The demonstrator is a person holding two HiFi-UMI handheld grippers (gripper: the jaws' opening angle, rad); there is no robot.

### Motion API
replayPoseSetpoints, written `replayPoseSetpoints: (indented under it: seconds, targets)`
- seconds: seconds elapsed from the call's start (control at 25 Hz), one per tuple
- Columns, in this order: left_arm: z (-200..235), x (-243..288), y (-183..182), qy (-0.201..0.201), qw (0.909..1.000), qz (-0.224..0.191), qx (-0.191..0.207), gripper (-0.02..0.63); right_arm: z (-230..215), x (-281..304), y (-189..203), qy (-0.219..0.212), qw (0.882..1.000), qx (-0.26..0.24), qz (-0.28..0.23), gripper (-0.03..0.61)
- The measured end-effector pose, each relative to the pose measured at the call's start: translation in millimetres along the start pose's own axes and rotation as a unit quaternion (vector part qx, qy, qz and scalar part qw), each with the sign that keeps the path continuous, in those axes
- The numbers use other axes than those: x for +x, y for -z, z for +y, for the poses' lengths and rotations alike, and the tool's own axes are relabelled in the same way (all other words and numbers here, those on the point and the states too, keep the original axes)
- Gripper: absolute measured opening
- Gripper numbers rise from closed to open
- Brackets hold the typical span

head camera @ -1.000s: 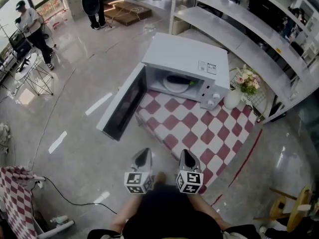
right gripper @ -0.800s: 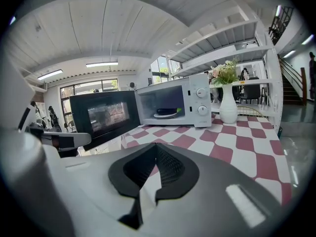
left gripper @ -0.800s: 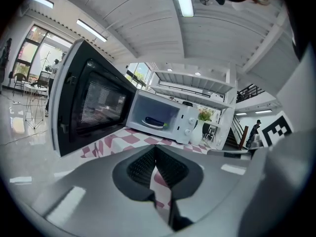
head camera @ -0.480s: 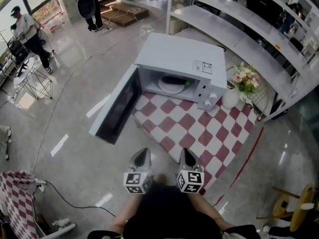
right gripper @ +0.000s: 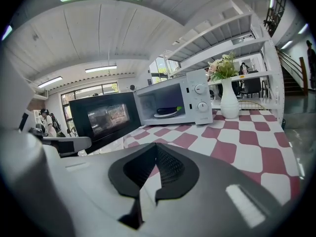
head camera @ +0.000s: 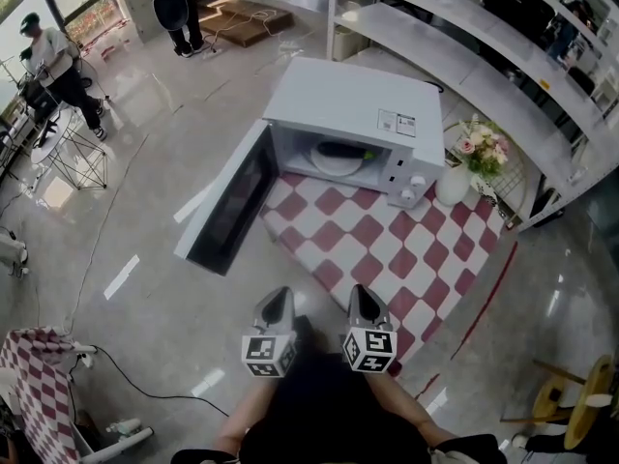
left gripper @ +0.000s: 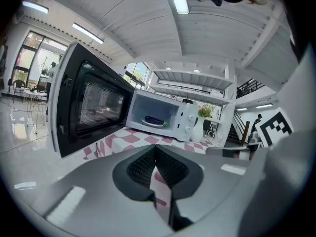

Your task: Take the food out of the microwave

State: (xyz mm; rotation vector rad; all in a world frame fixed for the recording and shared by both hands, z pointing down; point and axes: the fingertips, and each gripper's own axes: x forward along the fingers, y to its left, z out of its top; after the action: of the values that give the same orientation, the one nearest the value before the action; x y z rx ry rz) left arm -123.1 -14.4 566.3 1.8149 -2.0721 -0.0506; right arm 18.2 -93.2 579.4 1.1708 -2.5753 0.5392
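Left gripper and right gripper jaws closed, empty; dark food inside open microwave small, indistinct, half roof-hidden.

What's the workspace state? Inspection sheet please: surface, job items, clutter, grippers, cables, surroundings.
Surface: table under a red-and-white checked cloth, bare in front of the microwave.
Job's things: microwave at the table's far end, door swung wide open; plate inside with dark food on it.
Clutter: white vase of flowers beside the microwave's control side.
Grippers: left gripper and right gripper both shut and empty, side by side at the table's near corner, short of the microwave.
Cables: one black cable on the floor, lower left.
Surroundings: shelves behind the table; person standing far left.
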Motion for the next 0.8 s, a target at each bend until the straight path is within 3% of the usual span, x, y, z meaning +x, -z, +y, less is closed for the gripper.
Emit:
replayPoseSetpoints:
  seconds: [0.8]
  targets:
    - [1.7, 22.0, -7.1, 0.023, 0.9993, 0.031, 0.006, 0.009, 5.0, 15.1, -1.9, 0.016, 0.999, 0.026, 0.016, 0.001]
